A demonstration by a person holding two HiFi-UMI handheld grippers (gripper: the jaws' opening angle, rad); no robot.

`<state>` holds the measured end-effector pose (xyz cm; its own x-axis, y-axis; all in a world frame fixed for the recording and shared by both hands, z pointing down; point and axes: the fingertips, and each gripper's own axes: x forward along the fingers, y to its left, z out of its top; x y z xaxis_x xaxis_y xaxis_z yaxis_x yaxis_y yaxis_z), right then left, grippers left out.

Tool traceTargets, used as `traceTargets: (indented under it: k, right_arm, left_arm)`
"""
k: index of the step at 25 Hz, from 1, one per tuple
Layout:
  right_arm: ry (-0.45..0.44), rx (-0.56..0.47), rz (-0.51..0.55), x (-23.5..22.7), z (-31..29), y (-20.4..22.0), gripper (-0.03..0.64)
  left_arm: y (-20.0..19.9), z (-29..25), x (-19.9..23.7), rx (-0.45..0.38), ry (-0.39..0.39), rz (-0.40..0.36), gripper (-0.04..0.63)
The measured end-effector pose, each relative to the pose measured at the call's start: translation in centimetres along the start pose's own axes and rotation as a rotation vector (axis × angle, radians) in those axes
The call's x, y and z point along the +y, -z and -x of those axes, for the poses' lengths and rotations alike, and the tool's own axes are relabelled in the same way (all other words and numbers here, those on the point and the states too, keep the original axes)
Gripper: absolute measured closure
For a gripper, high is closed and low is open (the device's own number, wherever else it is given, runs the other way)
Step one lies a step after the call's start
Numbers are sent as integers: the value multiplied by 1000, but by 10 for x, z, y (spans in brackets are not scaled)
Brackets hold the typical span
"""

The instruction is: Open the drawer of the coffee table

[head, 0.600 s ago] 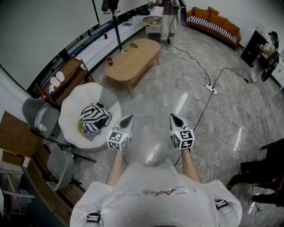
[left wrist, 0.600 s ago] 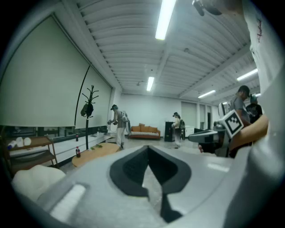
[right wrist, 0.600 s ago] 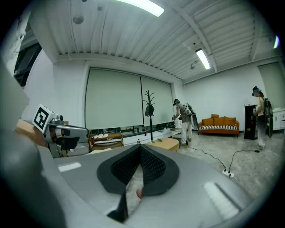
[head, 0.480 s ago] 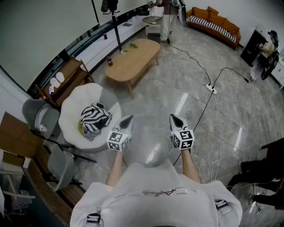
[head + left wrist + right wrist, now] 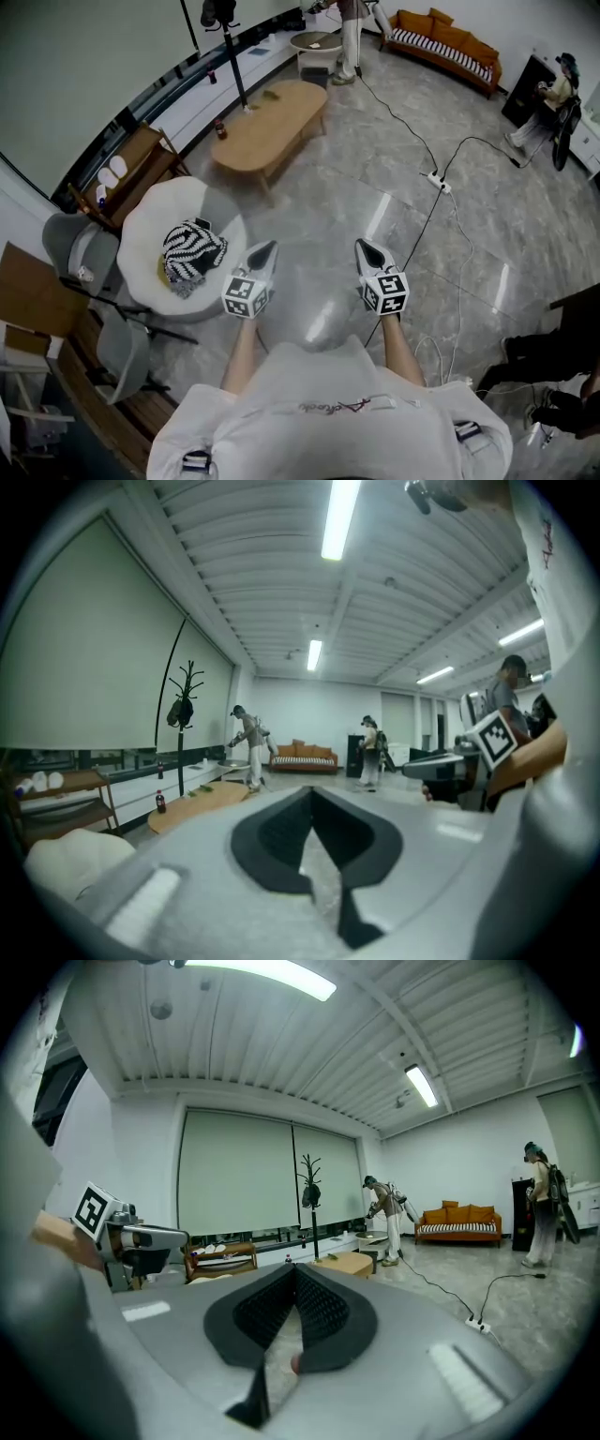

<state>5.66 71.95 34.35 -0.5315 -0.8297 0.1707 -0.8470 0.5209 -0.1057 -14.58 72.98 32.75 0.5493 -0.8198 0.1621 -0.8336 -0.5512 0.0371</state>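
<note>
Head view: I hold my left gripper [image 5: 263,253] and my right gripper [image 5: 367,251] side by side in front of my chest, well apart from each other, both pointing forward and slightly down over the grey stone floor [image 5: 328,202]. Left gripper view: the jaws of the left gripper [image 5: 311,806] are pressed together along their whole length, with nothing between the dark pads and nothing touching them. Right gripper view: the jaws of the right gripper [image 5: 292,1283] are likewise closed tip to tip and hold nothing. The coffee table [image 5: 272,127], a long oval wooden top on short legs, stands well ahead of both grippers and a little to the left; it appears low at the left in the left gripper view [image 5: 202,803] and just above the closed jaws in the right gripper view [image 5: 349,1262]. Its drawer cannot be made out in any view. A small dark bottle [image 5: 220,129] stands at the table's near left end. Between me and the table, to my left, sits a round white chair [image 5: 150,211] carrying a black-and-white striped cushion [image 5: 192,251]. A cable with a white power strip [image 5: 438,180] runs across the floor to my right.
</note>
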Motion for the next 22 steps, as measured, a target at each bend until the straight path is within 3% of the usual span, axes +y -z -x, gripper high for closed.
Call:
traceTargets:
  k: [12, 22]
  right_arm:
    - [-49, 23, 29, -43, 19, 17, 612]
    - [-51, 16, 21, -62, 8, 19, 612]
  left_arm:
    - [8, -42, -60, 24, 4, 9, 595]
    - [18, -63, -64, 51, -1, 13, 595]
